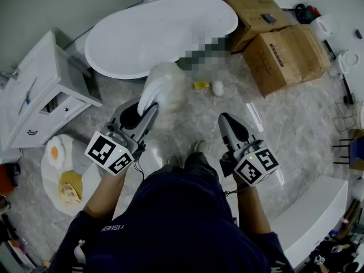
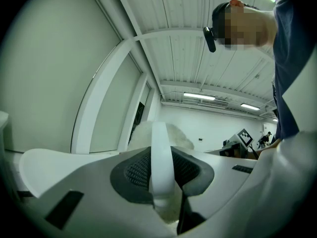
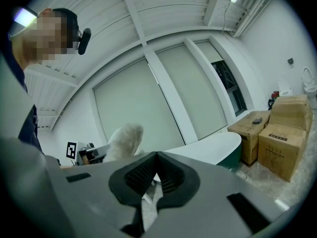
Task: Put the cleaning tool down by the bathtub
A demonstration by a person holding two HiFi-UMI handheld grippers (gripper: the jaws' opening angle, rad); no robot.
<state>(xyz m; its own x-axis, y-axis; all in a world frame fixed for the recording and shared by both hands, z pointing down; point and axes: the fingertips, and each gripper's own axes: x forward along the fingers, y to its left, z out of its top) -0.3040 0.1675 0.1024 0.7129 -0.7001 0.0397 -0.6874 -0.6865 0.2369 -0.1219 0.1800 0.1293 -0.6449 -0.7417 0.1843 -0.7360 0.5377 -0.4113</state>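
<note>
The left hand-held gripper [image 1: 147, 108] is clamped on the flat white handle [image 2: 161, 162] of the fluffy white cleaning tool [image 1: 161, 83]. The tool is held off the grey marbled floor [image 1: 199, 127], its head near the white oval bathtub [image 1: 165, 27]. The right hand-held gripper [image 1: 225, 120] has its jaws closed together with nothing between them.

You won't find a line you can read here. The white lettering on your dark top [image 1: 111, 228] is upside down and blurred, and the red print on the cardboard box [image 1: 284, 56] is too small.
</note>
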